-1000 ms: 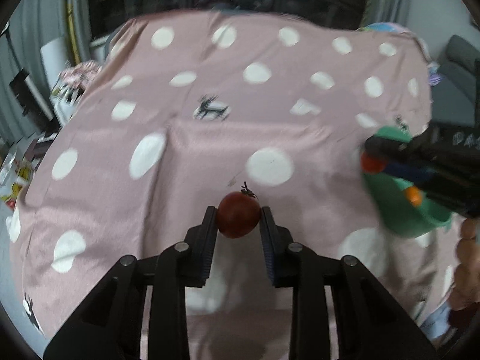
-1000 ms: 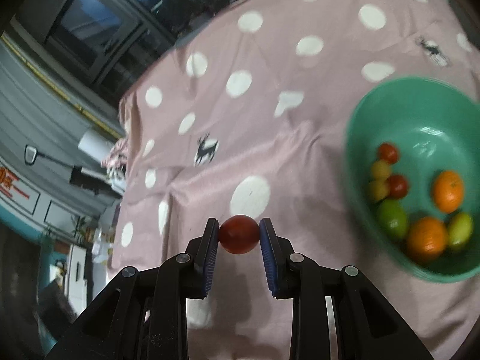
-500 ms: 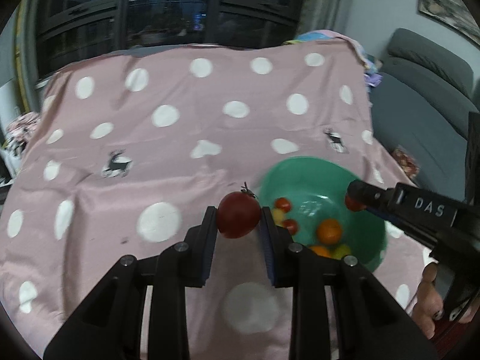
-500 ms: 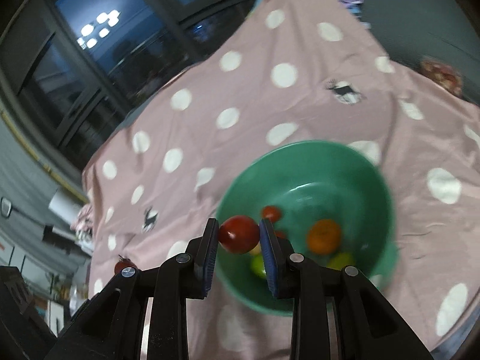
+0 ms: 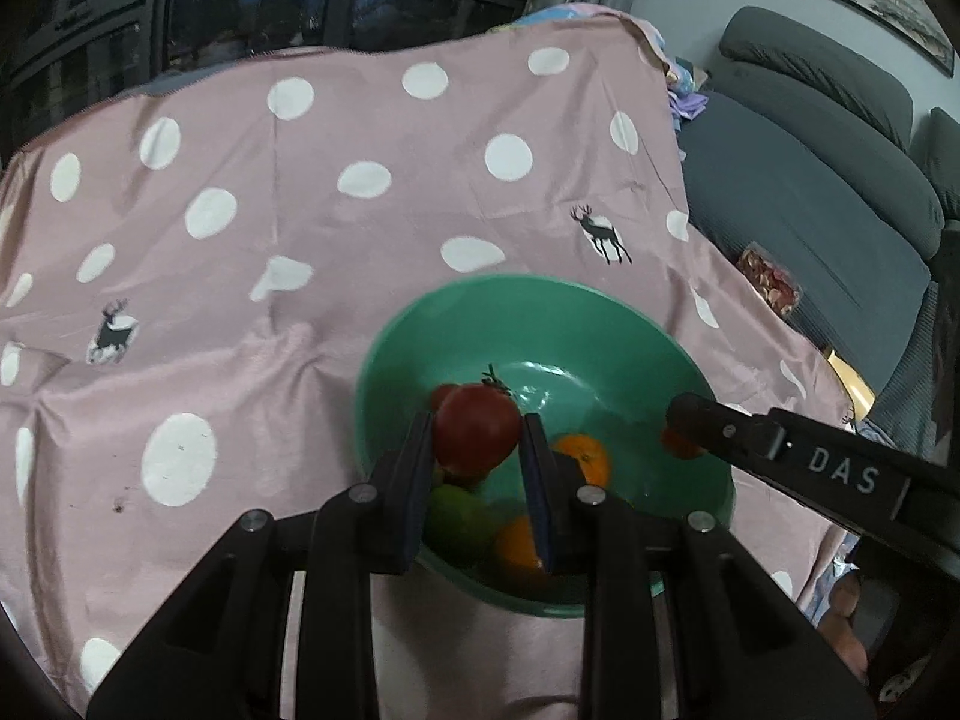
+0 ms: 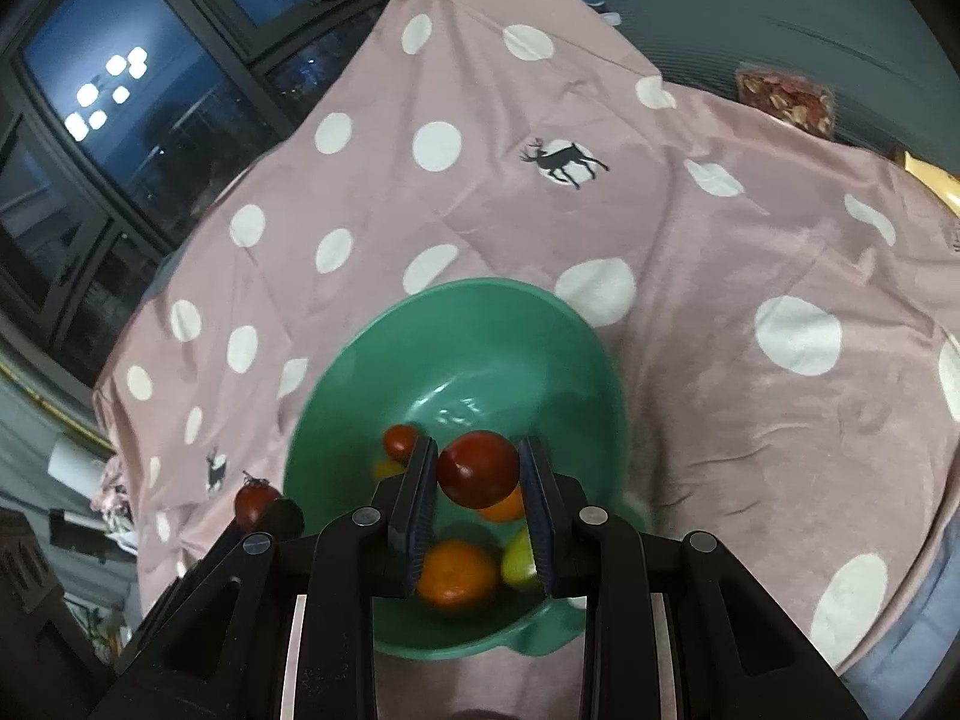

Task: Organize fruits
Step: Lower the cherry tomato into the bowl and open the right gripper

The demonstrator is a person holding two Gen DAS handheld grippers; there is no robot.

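A green bowl sits on the pink dotted cloth and holds oranges, a green fruit and small tomatoes. My left gripper is shut on a red tomato with a green stem, held above the bowl's left side. My right gripper is shut on another red tomato over the bowl's middle. The right gripper also shows in the left wrist view at the bowl's right side. The left gripper's tomato appears at the left in the right wrist view.
The pink cloth with white dots and deer prints covers the table. A grey sofa stands to the right, with a packet of red snacks on its seat. Dark windows lie behind.
Both grippers swung across the cloth to the bowl, each still holding its tomato. The bowl went from the right edge of view to directly under both sets of fingers.
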